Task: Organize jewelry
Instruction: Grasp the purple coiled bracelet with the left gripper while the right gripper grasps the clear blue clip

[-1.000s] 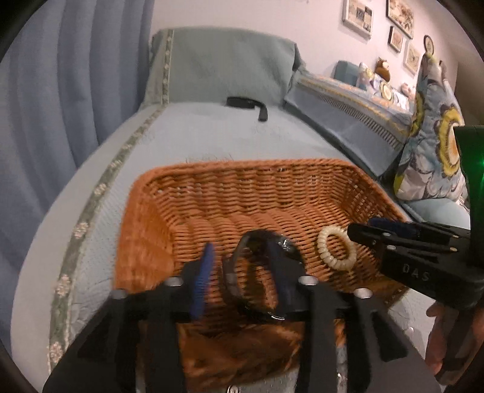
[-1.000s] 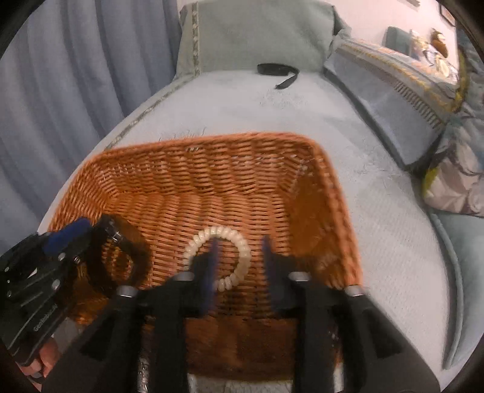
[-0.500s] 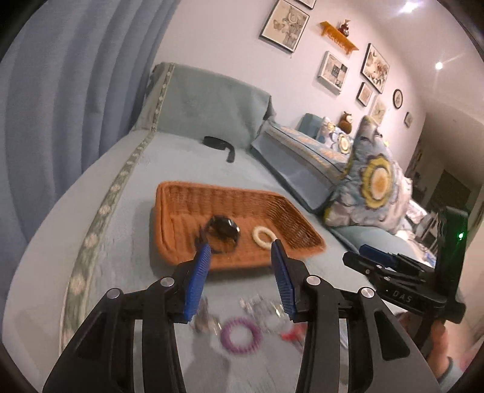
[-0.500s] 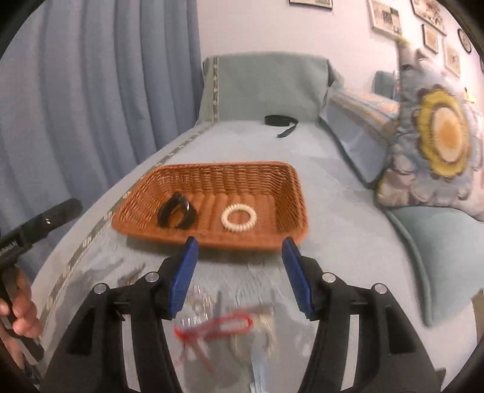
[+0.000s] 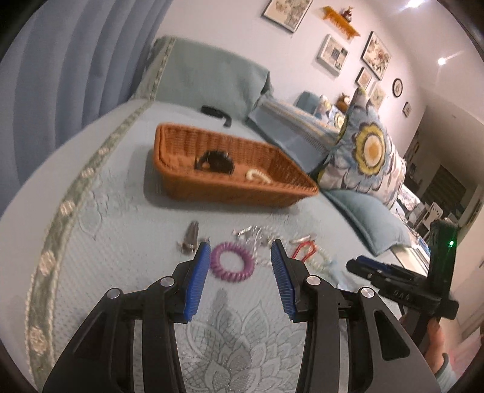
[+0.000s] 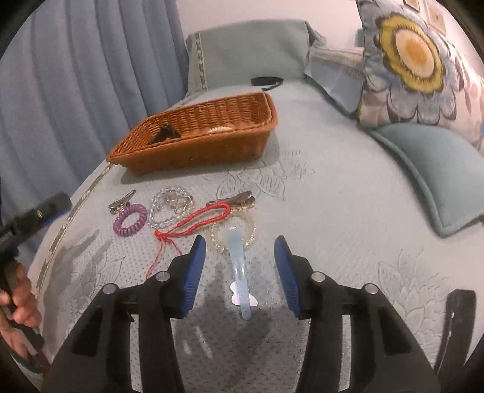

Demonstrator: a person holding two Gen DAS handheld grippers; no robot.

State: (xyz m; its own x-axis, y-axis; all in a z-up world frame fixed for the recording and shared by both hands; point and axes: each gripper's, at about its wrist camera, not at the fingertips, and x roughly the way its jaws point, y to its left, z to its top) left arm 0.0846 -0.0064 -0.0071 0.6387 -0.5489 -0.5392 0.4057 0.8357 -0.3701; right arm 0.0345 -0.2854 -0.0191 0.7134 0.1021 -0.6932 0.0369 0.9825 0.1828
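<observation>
— What's the room like from where you stand?

— A bedroom. Pale blue quilted bedspread point(image 6: 348, 211) with a stitched flower pattern, blue curtains point(image 5: 75, 75) along one side, framed pictures point(image 5: 334, 56) and a small wooden shelf point(image 5: 341, 19) on the wall. A big flowered cushion point(image 6: 408, 69) leans by the pillows.

— And the jewelry?

— A wicker basket point(image 6: 193, 148) sits on the bed with a dark bracelet point(image 5: 216, 161) and a cream beaded bracelet point(image 5: 257, 176) inside. The rest lies in a loose cluster on the spread, in front of the basket: a purple coil hair tie point(image 6: 130, 223), a clear bead bracelet point(image 6: 169, 208), a red cord point(image 6: 196, 220), metal clips point(image 6: 121, 201), and a light blue hair clip point(image 6: 239, 269).

— The tools?

— The left gripper point(image 5: 239, 272) hangs above the purple coil, jaws apart, nothing between them. The right gripper point(image 6: 239, 269) is over the blue clip; its jaws are closing, the clip lies between them on the bed, untouched by the pads.
</observation>
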